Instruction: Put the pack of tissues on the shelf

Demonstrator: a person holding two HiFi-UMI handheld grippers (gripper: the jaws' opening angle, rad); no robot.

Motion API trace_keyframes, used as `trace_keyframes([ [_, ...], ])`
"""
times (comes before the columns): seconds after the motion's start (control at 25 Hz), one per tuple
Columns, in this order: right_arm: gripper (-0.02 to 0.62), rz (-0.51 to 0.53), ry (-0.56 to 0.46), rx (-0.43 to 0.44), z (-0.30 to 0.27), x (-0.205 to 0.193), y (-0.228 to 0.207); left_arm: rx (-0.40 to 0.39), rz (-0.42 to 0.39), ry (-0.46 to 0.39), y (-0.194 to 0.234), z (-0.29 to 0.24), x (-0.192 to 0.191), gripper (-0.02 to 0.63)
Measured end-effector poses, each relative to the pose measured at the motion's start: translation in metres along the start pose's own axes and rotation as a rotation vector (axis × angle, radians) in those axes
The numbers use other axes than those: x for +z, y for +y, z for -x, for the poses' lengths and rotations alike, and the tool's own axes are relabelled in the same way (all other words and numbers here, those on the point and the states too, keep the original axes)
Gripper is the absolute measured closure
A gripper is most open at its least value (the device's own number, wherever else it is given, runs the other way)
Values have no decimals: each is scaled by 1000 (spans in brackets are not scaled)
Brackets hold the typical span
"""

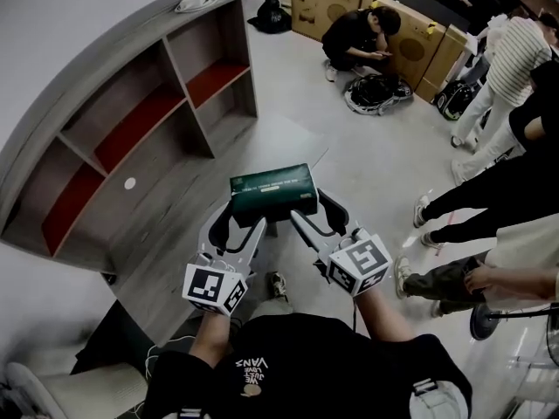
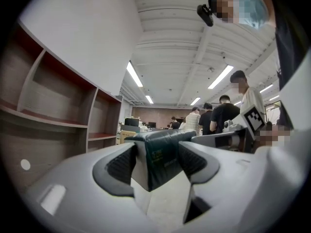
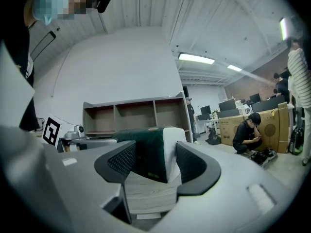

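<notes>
The pack of tissues (image 1: 273,190) is a dark green block with white ends, held level in the air in front of me. My left gripper (image 1: 243,215) is shut on its left end and my right gripper (image 1: 312,206) is shut on its right end. In the left gripper view the pack (image 2: 158,152) fills the gap between the jaws of the left gripper (image 2: 156,163). The right gripper (image 3: 155,161) pinches the pack (image 3: 146,152) the same way. The grey shelf (image 1: 131,129) with red boards stands to the left and ahead, against the wall, and also shows as shelf (image 2: 53,120) and shelf (image 3: 136,113).
A white object (image 1: 194,2) lies on top of the shelf's far end. A crouching person (image 1: 358,37), a dark bag (image 1: 376,92) and cardboard boxes (image 1: 323,3) are ahead. Standing people's legs (image 1: 489,190) line the right side. My shoe (image 1: 277,285) is below.
</notes>
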State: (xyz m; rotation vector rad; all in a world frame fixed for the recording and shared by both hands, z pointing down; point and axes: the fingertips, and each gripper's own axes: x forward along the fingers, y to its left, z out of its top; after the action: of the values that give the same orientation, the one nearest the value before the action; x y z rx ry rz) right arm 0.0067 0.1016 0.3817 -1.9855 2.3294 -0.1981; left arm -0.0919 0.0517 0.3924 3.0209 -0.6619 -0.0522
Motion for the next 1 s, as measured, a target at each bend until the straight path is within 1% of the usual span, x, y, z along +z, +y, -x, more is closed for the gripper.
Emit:
trace_keyframes([
  [0.12,360,5,-4,-11,-35,3,-17,-12,6,-1,30,-27,1,305],
  [0.44,360,1,-22,-32,-103,4,-47,-40,-8,-11,89,-75,-1,305],
  [0.76,360,-6,-23,-18,-102,4,-46,-29,-10,1,88,-72,0,305],
  [0.92,360,-17,-24,-5,-109,8,-51,-4,-19,0,90,-77,1,305],
  [1.0,360,-14,-27,19,-116,9,-55,17,-25,-1,94,-80,1,305],
])
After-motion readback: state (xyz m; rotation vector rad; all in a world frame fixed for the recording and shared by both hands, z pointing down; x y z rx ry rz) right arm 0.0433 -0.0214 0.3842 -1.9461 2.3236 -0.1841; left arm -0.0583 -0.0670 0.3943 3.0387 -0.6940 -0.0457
